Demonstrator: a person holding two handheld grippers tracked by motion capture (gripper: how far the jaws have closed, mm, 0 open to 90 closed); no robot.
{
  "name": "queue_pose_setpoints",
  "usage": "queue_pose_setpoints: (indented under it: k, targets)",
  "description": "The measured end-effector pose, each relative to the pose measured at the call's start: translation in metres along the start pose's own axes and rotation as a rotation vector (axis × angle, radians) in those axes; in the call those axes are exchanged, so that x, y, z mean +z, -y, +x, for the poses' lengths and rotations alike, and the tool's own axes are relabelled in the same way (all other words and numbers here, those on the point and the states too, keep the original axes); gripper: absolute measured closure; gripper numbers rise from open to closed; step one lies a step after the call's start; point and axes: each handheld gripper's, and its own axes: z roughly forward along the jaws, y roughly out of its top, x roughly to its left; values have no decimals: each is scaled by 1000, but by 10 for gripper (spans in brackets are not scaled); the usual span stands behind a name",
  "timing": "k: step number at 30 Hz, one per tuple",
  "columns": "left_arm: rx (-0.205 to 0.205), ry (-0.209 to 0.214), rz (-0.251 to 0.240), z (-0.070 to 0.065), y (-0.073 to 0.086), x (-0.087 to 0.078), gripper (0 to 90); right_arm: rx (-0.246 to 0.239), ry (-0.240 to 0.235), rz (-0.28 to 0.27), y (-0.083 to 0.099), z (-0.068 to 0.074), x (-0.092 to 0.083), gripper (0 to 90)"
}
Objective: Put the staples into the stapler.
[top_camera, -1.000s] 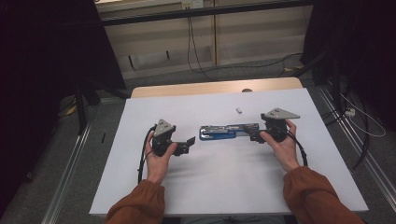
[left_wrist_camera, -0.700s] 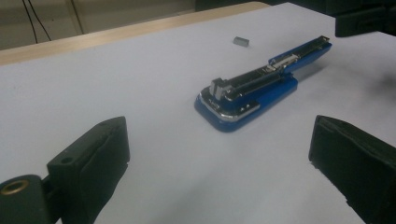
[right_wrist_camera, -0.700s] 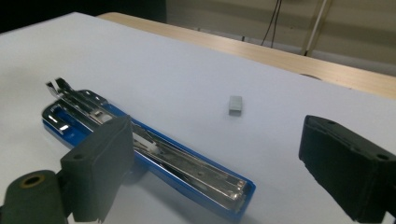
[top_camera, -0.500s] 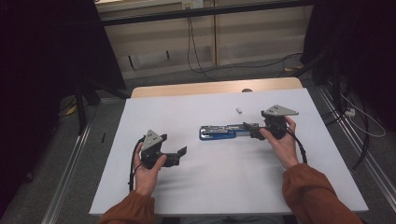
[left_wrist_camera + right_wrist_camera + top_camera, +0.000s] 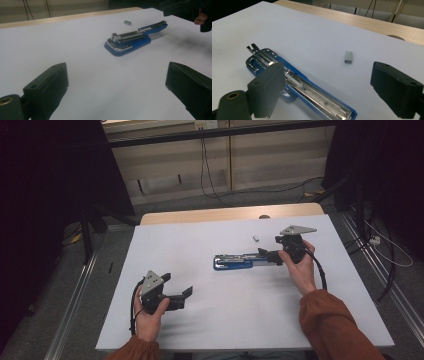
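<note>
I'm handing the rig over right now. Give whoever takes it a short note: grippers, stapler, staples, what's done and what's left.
Left gripper: open, empty, near the table's front-left corner, apart from the stapler.
Right gripper: jaws wide, at the stapler's right end, not clamped on it.
Blue stapler: lies opened flat mid-table, metal staple channel exposed.
Small staple block: loose on the white table, just behind the stapler.
Left, probably: load the block, close the stapler.

Staple block point(image 5: 255, 239) just behind stapler point(image 5: 240, 261)

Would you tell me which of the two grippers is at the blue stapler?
The right gripper, at the stapler's end; the left gripper sits apart.
</note>
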Motion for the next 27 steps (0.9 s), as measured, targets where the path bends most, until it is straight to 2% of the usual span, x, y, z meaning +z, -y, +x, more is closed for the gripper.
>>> queue_pose_setpoints:
  k: [2, 6, 11, 15, 17, 20, 24, 27]
  targets:
    - [10, -3, -4, -1, 1, -4, 47, -1, -4, 12, -5, -1, 3, 127]
    - [-5, 18, -7, -4, 5, -12, 46, -15, -11, 36, -15, -3, 12, 130]
    - [28, 9, -22, -8, 7, -20, 45, -10, -9, 88, -26, -11, 24, 130]
    - [28, 13, -21, -7, 6, -18, 42, -18, -6, 126, -35, -17, 33, 124]
    - [27, 11, -18, -7, 5, -17, 42, -31, 11, 138, -38, -19, 36, 109]
    - [25, 14, -17, -5, 5, -16, 42, -36, -3, 173, -41, -23, 46, 86]
    - [12, 20, -13, -4, 5, -17, 43, -41, -12, 215, -45, -25, 56, 114]
    - [10, 17, -20, -3, 5, -19, 42, -50, -16, 221, -49, -24, 60, 145]
